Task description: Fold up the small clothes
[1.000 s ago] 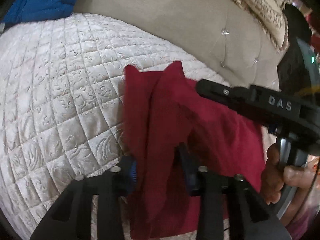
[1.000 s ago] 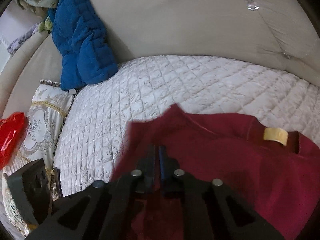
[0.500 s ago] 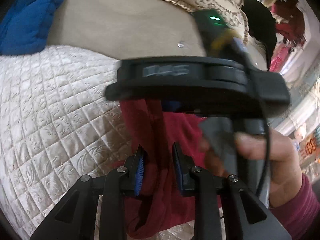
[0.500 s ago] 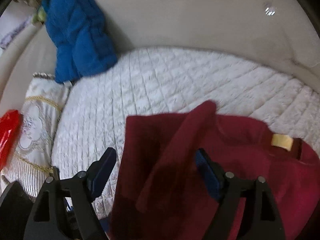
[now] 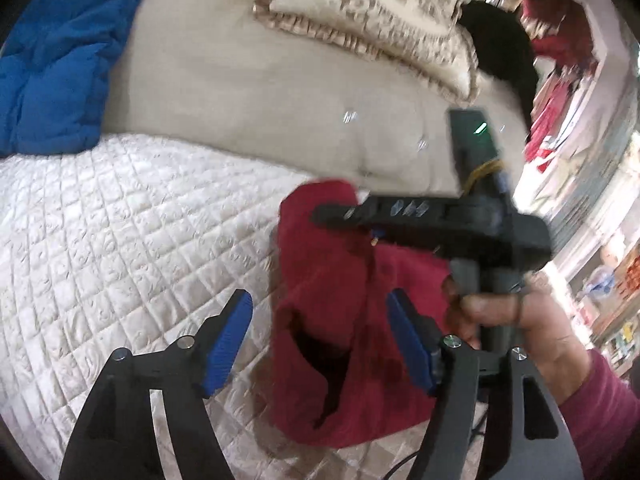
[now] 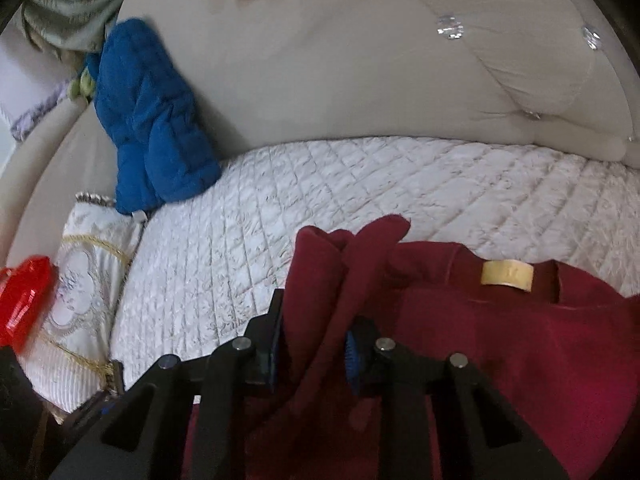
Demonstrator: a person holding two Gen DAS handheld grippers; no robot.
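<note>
- Right wrist view only: tan neck label (image 6: 507,275) on maroon garment (image 6: 520,344) — collar faces the sofa back.
- Right gripper (image 6: 312,350) clenched on a sleeve fold; left gripper (image 5: 320,340) spread wide, released.

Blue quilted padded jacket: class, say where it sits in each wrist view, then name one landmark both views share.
Left wrist view: the blue quilted padded jacket fills the upper left corner, against the beige sofa back.
Right wrist view: it stands upper left, above a patterned cushion.
Shared landmark: the dark red garment.
</note>
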